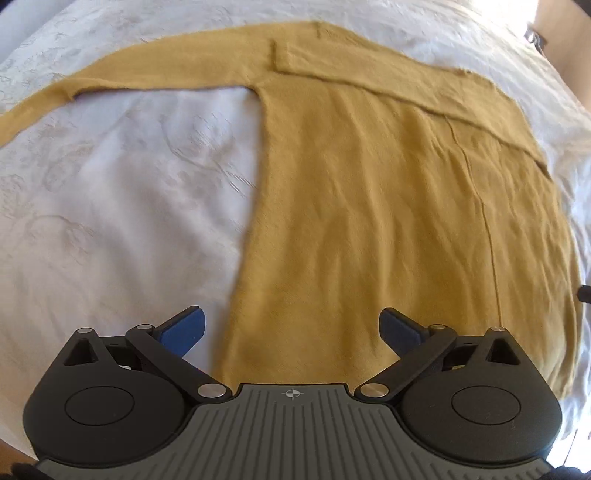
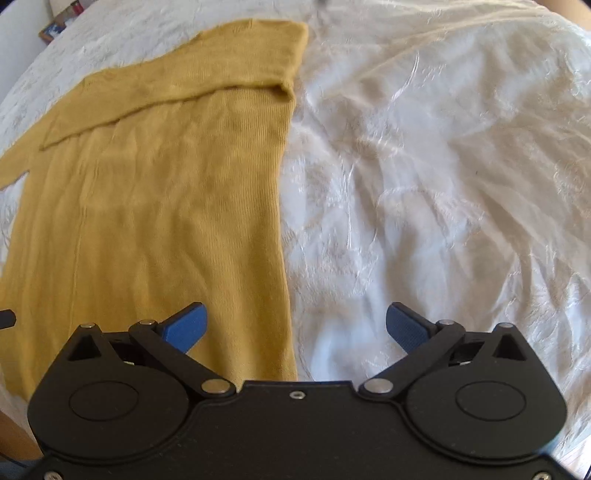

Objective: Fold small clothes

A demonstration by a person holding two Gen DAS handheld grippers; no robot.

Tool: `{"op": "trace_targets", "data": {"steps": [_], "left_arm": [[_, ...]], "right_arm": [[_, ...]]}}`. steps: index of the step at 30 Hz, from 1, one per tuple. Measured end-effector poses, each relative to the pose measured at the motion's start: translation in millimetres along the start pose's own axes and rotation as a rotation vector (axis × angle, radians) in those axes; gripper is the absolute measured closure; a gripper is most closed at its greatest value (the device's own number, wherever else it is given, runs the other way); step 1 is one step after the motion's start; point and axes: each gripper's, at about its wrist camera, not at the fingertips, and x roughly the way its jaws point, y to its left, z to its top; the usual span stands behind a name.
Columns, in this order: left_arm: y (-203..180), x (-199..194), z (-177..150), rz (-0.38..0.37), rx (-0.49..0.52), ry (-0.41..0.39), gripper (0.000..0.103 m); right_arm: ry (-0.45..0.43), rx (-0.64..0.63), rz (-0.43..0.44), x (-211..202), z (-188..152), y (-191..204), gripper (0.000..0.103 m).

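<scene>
A mustard-yellow knit sweater (image 1: 369, 206) lies flat on a white bedspread (image 1: 110, 206). One sleeve (image 1: 147, 79) stretches out to the far left; the other sleeve is folded across the top of the body (image 1: 424, 92). My left gripper (image 1: 291, 328) is open and empty, hovering above the sweater's near left edge. In the right wrist view the sweater (image 2: 166, 206) fills the left half, with the folded sleeve (image 2: 207, 70) across its top. My right gripper (image 2: 295, 325) is open and empty above the sweater's near right edge.
The white embroidered bedspread (image 2: 443, 184) is wrinkled to the right of the sweater. A shelf with small items (image 2: 55, 26) shows at the far left corner. A dark object (image 1: 533, 37) sits past the bed's far right edge.
</scene>
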Motion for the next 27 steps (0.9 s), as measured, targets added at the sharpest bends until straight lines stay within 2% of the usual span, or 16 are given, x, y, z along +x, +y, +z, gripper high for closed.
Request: {"op": "trace_targets", "data": {"steps": [3,6,14,19,22,27], "left_arm": [[41.7,-11.2,25.4,0.016,-0.061,-0.056,0.0],[89.6,-14.7,52.5,0.063,-0.145,-0.082,0.0],[224.5,-8.8,111.1,0.166,-0.413,-0.156,0.001],[274.1,1.1,127.3,0.234,-0.477,-0.171,0.003],[293.1,9.5,133.4,0.268,-0.503,-0.18,0.015],[318.5,21.1,140.3,0.281,-0.485,-0.188,0.015]], "right_arm": [[-0.056,0.003,-0.005,-11.8,19.4,16.8,0.001],[-0.1,0.002,0.015,-22.4,36.9,42.1,0.001],[-0.153,-0.07,0.142,-32.3,69.5,142.6,0.001],[-0.148,-0.151,0.22,-31.6,84.5,207.5,0.001],[-0.142,-0.204,0.236,-28.9,89.4,241.2,0.001],[-0.115,-0.266,0.235,-20.8,94.6,272.9,0.001]]}}
